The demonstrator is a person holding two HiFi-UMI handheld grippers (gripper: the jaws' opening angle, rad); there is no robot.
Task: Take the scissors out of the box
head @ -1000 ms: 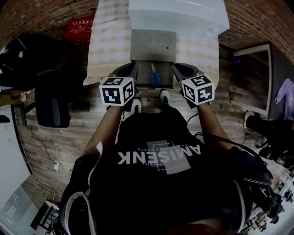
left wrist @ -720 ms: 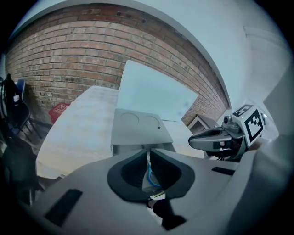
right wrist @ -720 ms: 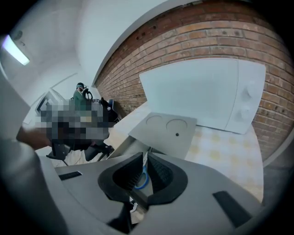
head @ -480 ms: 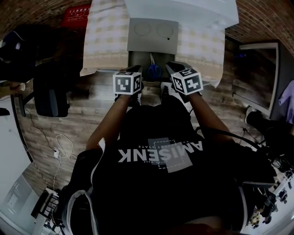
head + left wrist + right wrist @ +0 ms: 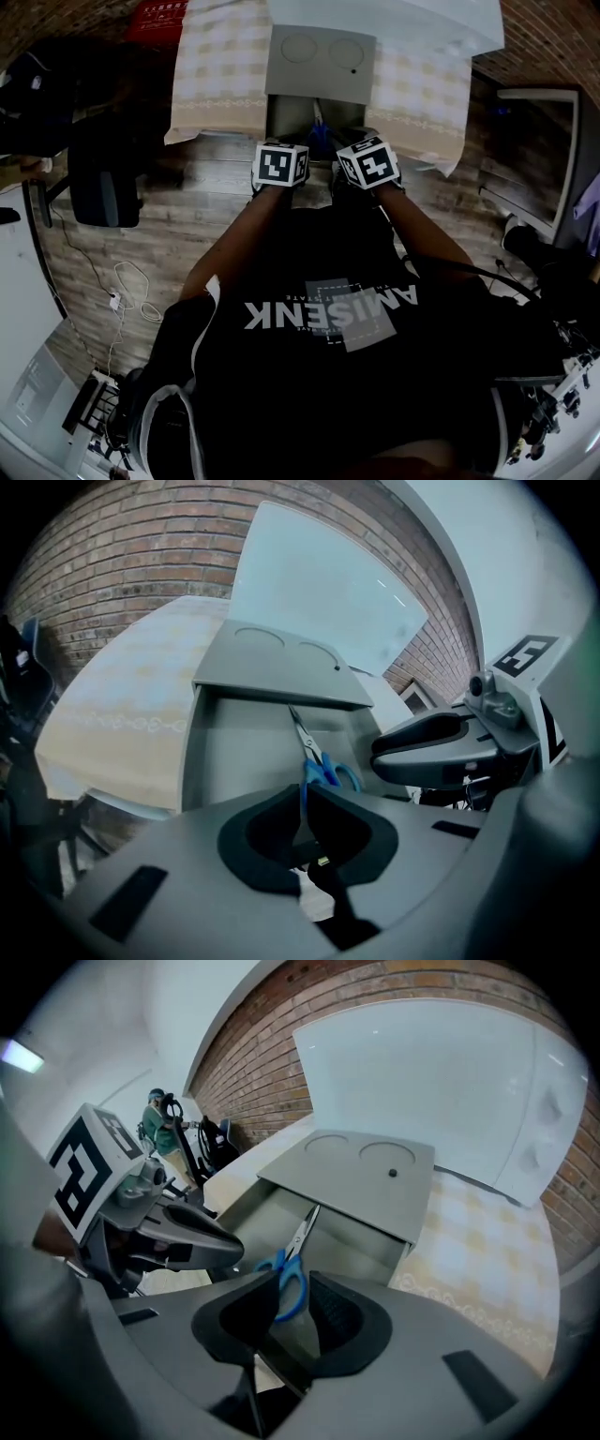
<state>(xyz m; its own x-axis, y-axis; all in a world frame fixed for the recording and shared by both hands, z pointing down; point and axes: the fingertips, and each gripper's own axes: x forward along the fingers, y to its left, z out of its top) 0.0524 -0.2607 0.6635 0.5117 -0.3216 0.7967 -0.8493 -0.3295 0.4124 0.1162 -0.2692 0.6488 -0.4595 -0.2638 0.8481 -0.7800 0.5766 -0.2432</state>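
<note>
The left gripper point(image 5: 302, 794) and the right gripper point(image 5: 292, 1283) are now side by side at the near edge of the grey box point(image 5: 279, 120). One second ago they were well apart, one at each side of the box. Half a second ago they were already closer. Their marker cubes point(image 5: 281, 164) now stand near each other with only a small space between.

The left fingers point(image 5: 262, 832) are almost together and only a thin slit remains. Nothing is held in it. The right fingers point(image 5: 342, 1321) stand a little apart, also with nothing held.

The scissors point(image 5: 317, 131) lie inside the box as before and have not moved. From the left gripper view the scissors point(image 5: 319, 761) are just ahead of the fingers and a little to the right. The blue handles are nearest to the fingers and the blades point away, under the grey lid point(image 5: 281, 663). From the right gripper view the scissors point(image 5: 298, 1237) are straight ahead of the fingers, and a blue handle shows through the gap. The other gripper is to the left of these fingers.

The box stands on a bench point(image 5: 211, 84) with a checked cloth. Beyond the lid point(image 5: 322, 61), far ahead of the fingers, is a white panel point(image 5: 394, 14).
</note>
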